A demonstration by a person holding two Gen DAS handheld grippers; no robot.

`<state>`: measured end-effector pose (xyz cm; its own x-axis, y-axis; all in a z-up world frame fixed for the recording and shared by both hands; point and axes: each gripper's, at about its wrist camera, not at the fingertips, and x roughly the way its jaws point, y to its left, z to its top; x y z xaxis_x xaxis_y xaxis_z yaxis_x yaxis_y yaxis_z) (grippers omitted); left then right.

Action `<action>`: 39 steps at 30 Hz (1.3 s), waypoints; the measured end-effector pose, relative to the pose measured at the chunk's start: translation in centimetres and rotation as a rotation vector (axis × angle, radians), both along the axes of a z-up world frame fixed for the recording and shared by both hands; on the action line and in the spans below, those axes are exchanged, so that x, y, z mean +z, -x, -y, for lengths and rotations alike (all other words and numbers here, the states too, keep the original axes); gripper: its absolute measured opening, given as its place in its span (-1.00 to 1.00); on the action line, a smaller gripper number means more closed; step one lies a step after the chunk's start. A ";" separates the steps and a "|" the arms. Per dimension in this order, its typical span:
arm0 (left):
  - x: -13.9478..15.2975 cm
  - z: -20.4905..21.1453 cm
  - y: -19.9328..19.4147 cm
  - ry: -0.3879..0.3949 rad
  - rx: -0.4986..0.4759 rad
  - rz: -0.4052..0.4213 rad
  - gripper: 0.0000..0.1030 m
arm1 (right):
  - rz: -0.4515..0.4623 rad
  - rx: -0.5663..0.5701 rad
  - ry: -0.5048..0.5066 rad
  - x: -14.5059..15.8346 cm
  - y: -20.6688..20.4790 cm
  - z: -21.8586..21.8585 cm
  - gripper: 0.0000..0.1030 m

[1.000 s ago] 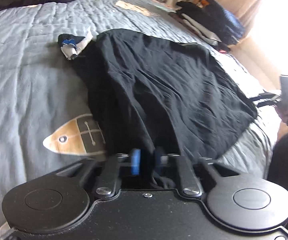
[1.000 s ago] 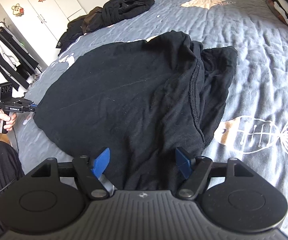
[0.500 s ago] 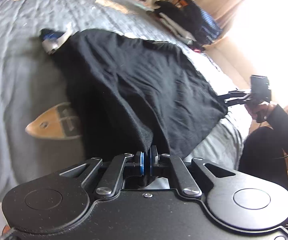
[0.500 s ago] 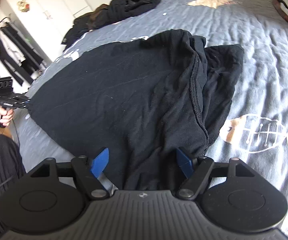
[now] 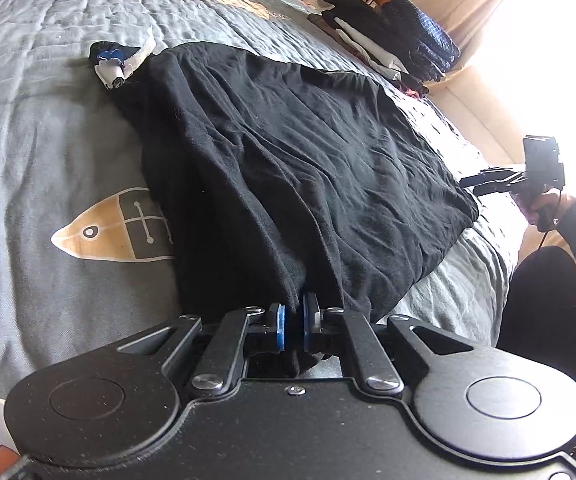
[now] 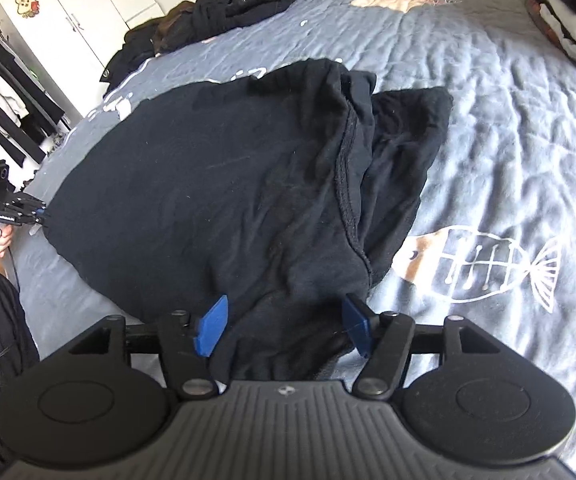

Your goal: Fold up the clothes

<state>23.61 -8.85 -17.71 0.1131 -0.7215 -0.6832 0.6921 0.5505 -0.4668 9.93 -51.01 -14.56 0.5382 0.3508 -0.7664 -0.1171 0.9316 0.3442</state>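
A black garment [image 5: 296, 168] lies spread on the grey fish-print bedspread [image 5: 48, 128], one side folded over with a seam showing [image 6: 344, 184]. My left gripper [image 5: 293, 326] is shut on the garment's near corner, and cloth bunches between its blue pads. From the right wrist view it shows small at the garment's left corner [image 6: 40, 216], held by a hand. My right gripper [image 6: 284, 328] is open, with the other corner's cloth lying between its spread blue fingers. The left wrist view shows it at the far corner [image 5: 468, 182].
A small blue-and-white item [image 5: 116, 64] lies by the garment's far end. Folded clothes are stacked at the bed's edge [image 5: 388, 36] [image 6: 568, 20]. A dark clothes heap [image 6: 240, 4] sits at the back, near a white wardrobe [image 6: 68, 12] and clothes rack [image 6: 4, 92]. The person's dark-clad leg [image 5: 544, 308] is beside the bed.
My left gripper's pads have closed onto the garment's corner and the cloth there is pulled taut. The right gripper has stayed open over its corner, shifting only slightly.
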 end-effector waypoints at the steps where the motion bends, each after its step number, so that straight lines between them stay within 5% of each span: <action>1: -0.1 0.0 0.0 -0.002 0.001 0.001 -0.83 | 0.000 -0.004 0.008 0.0 0.1 0.1 0.35; 5: -0.2 0.1 0.1 -0.005 0.005 0.005 -0.82 | -0.048 0.001 0.044 -0.7 0.1 -0.1 0.38; 13: -0.3 0.4 0.2 -0.021 0.013 0.004 -0.72 | 0.009 0.020 -0.023 -1.2 -0.2 -1.7 0.23; 14: -0.4 0.5 0.2 -0.025 0.016 0.005 -0.64 | -0.010 0.022 -0.010 -1.5 -0.5 -2.0 0.17; 16: -0.4 0.6 0.2 -0.033 0.023 0.009 -0.55 | -0.023 0.040 0.031 -2.1 -0.7 -2.7 -0.57; 21: 0.4 -0.3 0.8 0.010 -0.025 0.002 -0.82 | 0.040 0.046 0.014 -1.1 0.1 -2.3 -0.81; 27: 1.1 -2.1 0.2 0.064 -0.026 -0.044 -0.85 | 0.133 0.162 0.008 0.9 2.1 -2.0 -0.85; 32: -0.5 -1.7 0.0 -0.014 -0.032 -0.057 -0.78 | -0.004 0.253 0.063 -1.3 2.0 -1.9 -0.84; 36: 0.0 -1.6 0.1 -0.014 -0.013 -0.028 -0.54 | -0.025 0.192 -0.013 -1.3 1.9 -1.1 -0.74; 39: 0.3 -1.5 -0.5 0.020 0.000 -0.027 -0.38 | 0.022 0.161 -0.053 -0.2 2.1 -0.7 -0.39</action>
